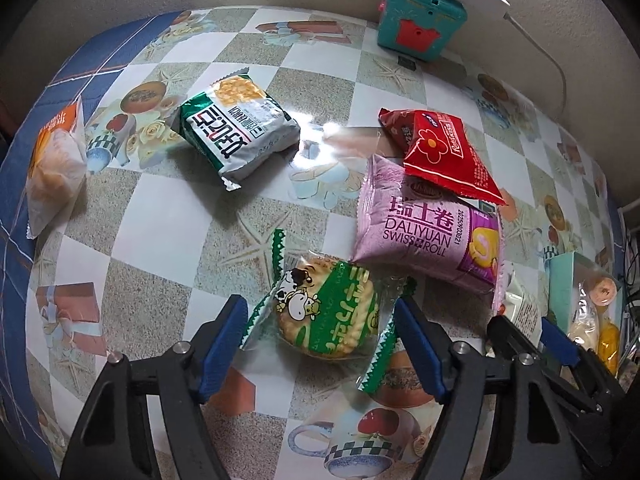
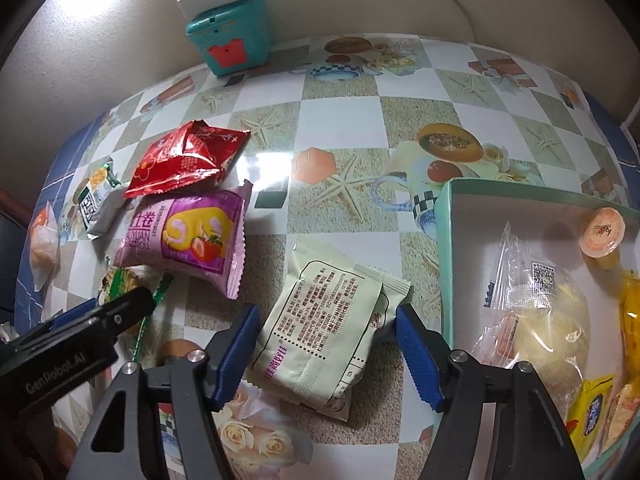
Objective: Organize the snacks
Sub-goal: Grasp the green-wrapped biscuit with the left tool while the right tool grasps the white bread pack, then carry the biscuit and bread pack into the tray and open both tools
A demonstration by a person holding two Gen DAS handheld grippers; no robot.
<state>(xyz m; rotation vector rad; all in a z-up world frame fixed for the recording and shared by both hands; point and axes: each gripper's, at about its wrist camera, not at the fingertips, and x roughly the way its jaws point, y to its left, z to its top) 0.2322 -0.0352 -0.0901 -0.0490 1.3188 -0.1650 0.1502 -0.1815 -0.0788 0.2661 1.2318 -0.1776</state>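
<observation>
My left gripper (image 1: 320, 320) is open, its blue pads on either side of a green cow-print biscuit pack (image 1: 326, 312) that lies on the table. Beyond it lie a pink Swiss roll pack (image 1: 424, 232), a red snack pack (image 1: 440, 152), a green-white pack (image 1: 236, 132) and an orange-white pack (image 1: 56, 168). My right gripper (image 2: 326, 320) is open around a cream-coloured pack (image 2: 324, 320) lying on the table. The pink pack (image 2: 188, 236) and red pack (image 2: 184, 156) lie to its left. A pale green box (image 2: 446, 248) at right holds several snacks.
The table has a checkered patterned cloth (image 1: 240, 232). A teal toy box (image 1: 420, 24) with a white power strip on top stands at the back wall. The left gripper's body (image 2: 72, 340) shows at the left of the right wrist view.
</observation>
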